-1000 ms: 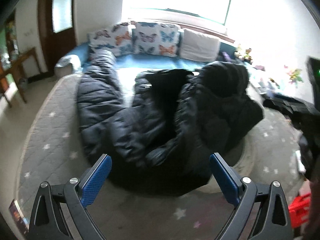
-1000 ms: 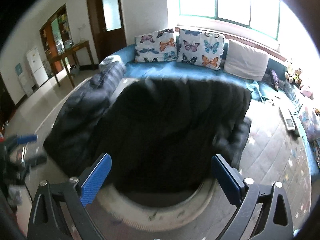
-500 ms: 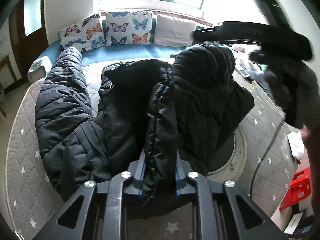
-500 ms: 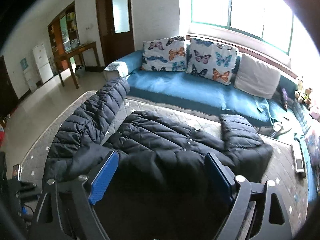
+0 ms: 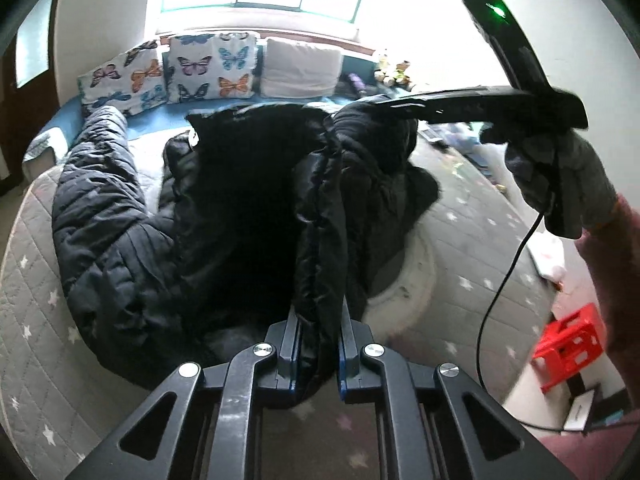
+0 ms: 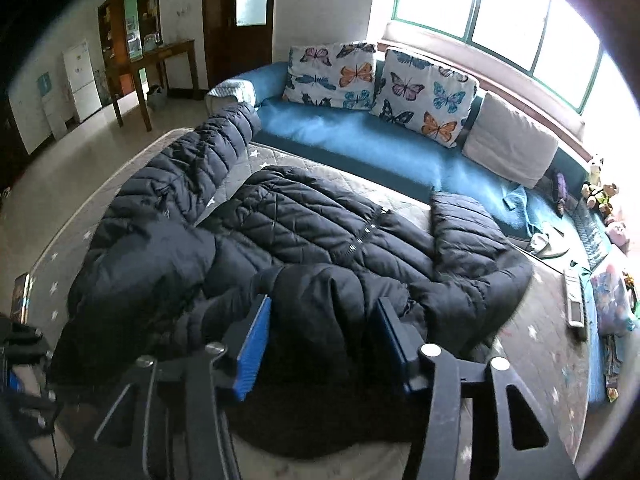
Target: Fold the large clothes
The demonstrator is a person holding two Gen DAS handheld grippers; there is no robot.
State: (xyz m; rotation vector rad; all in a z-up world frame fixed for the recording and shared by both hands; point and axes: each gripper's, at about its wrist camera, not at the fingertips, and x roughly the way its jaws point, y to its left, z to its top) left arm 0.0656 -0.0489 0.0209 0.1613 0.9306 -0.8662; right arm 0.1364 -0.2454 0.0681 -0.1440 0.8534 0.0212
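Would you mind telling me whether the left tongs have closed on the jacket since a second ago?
Yes. The left tongs have just been closing and now pinch a fold of the black jacket, lifted off the grey quilt.

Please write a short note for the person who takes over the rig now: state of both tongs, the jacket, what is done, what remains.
Left tongs: just closed, shut on a fold of the black puffer jacket.
Right tongs: have been closing, half open around a jacket fold; pads not clearly pressing.
Jacket lies spread on the grey star-print mattress, one sleeve stretched out.
Done: left grip. Left: right grip, then all folding.
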